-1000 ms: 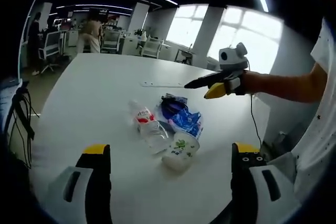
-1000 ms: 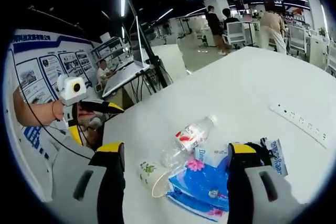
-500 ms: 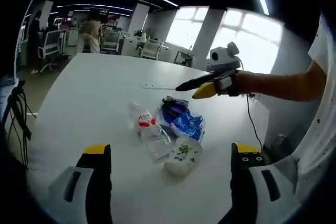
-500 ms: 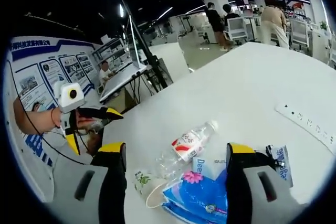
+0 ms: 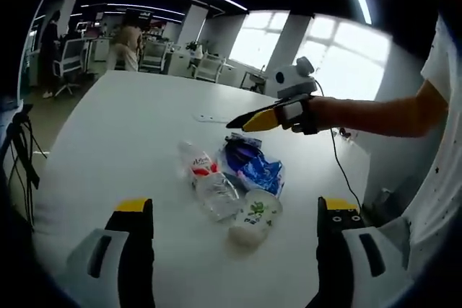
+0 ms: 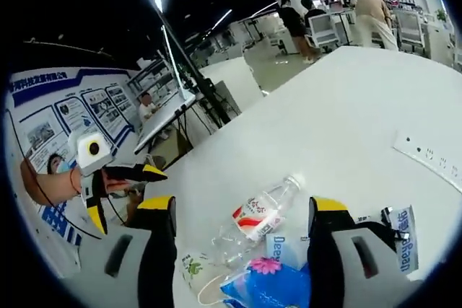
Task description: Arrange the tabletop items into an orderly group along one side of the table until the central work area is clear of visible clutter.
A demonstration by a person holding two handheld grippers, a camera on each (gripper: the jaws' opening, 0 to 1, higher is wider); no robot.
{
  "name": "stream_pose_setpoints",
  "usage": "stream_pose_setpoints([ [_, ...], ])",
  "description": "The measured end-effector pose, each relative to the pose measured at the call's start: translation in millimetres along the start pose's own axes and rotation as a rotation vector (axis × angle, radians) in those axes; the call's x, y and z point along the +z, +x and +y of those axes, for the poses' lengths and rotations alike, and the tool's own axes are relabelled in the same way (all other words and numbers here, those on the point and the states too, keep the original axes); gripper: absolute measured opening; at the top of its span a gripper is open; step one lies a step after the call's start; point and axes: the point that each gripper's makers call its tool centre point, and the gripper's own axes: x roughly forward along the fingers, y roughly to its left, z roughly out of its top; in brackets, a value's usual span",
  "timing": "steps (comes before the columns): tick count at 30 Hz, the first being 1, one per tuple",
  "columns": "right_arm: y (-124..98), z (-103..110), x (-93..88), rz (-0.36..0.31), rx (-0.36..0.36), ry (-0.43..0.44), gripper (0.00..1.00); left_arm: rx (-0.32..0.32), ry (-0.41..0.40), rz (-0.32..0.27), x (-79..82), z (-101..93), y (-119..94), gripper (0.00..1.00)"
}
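Observation:
A clear plastic bottle with a red label [image 5: 206, 174] lies on the white table [image 5: 123, 128], touching a blue packet [image 5: 253, 164]. A paper cup [image 5: 254, 216] lies on its side just in front of them. My left gripper [image 5: 235, 205] is open, its jaws standing wide on either side of the cup and short of it. My right gripper [image 5: 242, 122], held by a bare arm, hovers over the far side of the pile. In the right gripper view the bottle [image 6: 256, 218], cup [image 6: 196, 275] and blue packet [image 6: 271, 286] sit between the wide-apart jaws of my open right gripper [image 6: 244, 203].
A small blue-and-white packet [image 6: 406, 232] lies beside the right jaw. A flat power strip [image 6: 433, 160] is set in the table beyond the pile. My left gripper [image 6: 133, 185] shows at the table's edge. Desks, chairs and people [image 5: 128, 45] stand far behind.
My right gripper has swung left, out over the far side of the pile. In the right gripper view the items have slid lower as the camera moved. The items themselves lie still.

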Motion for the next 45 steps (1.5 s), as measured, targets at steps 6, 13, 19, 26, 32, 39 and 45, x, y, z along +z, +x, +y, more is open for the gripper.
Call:
stream_pose_setpoints([
  [6, 13, -10, 1.7, 0.009, 0.004, 0.037, 0.72, 0.002, -0.011, 0.000, -2.4, 3.7, 3, 0.97],
  [13, 29, -23, 1.8, 0.027, 0.012, 0.098, 0.70, -0.002, -0.021, -0.008, -1.7, 5.8, 7, 0.97],
  [19, 42, -40, 1.7, 0.032, 0.012, 0.171, 0.67, -0.003, -0.031, -0.010, -3.2, 8.3, 11, 0.97],
  [26, 53, -48, -0.6, 0.042, 0.020, 0.218, 0.66, -0.003, -0.042, -0.019, -2.3, 10.9, 14, 0.97],
  [32, 63, -52, -7.1, 0.069, 0.019, 0.279, 0.65, -0.002, -0.046, -0.023, -3.1, 12.8, 16, 0.97],
  [39, 72, -56, -12.7, 0.087, 0.028, 0.395, 0.60, -0.001, -0.054, -0.024, -7.3, 13.7, 17, 0.97],
  [45, 76, -60, -18.3, 0.106, 0.031, 0.442, 0.53, 0.002, -0.062, -0.028, -7.7, 16.8, 17, 0.97],
])
